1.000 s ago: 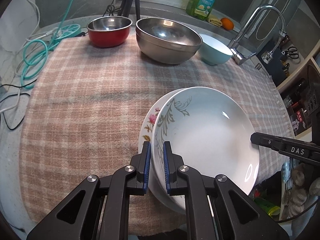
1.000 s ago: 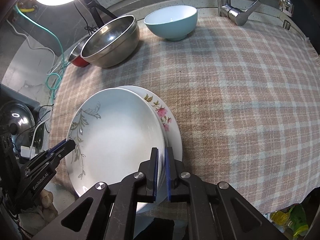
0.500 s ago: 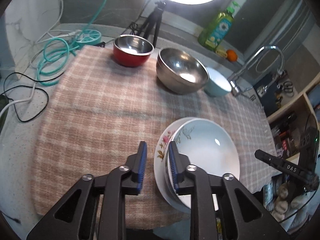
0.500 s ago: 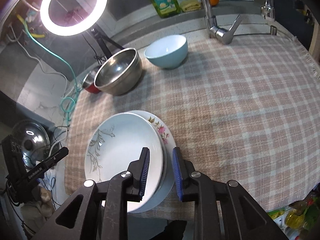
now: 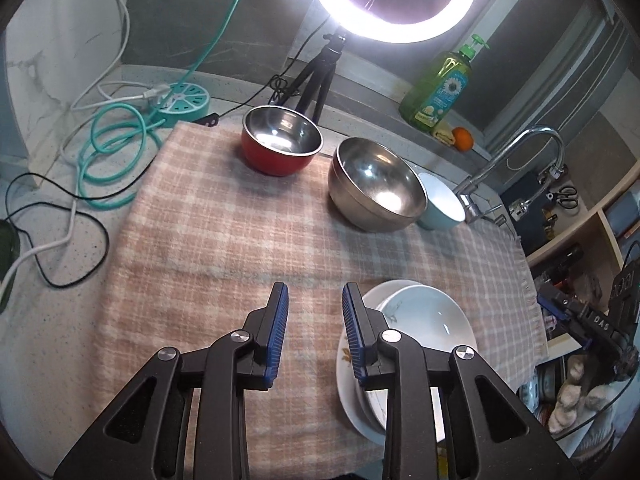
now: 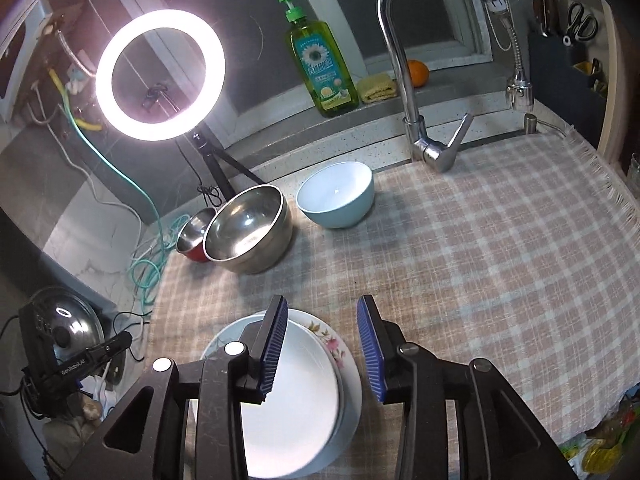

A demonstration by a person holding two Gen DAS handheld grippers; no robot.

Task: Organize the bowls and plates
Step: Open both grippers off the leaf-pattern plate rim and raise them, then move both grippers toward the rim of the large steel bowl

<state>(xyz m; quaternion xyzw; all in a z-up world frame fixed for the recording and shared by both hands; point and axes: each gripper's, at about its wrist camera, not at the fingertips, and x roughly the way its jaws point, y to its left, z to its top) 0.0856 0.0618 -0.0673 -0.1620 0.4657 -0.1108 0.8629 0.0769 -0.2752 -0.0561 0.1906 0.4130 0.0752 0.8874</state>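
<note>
Kitchen surface under a pink-and-grey plaid cloth [image 6: 460,264]. Near edge: white leaf-patterned deep plate [image 6: 288,396] stacked on a white rose-patterned plate [image 6: 340,350]. Above them, left hand-held gripper [image 5: 314,334] and right hand-held gripper [image 6: 322,346], jaws just opening, spread apart, pinching nothing.

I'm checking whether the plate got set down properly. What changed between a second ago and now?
Both tongs, left and right, let go of the top plate's rim, have just been opening, and pulled up and back. The plate stays stacked on the floral plate; the three bowls haven't moved.
</note>
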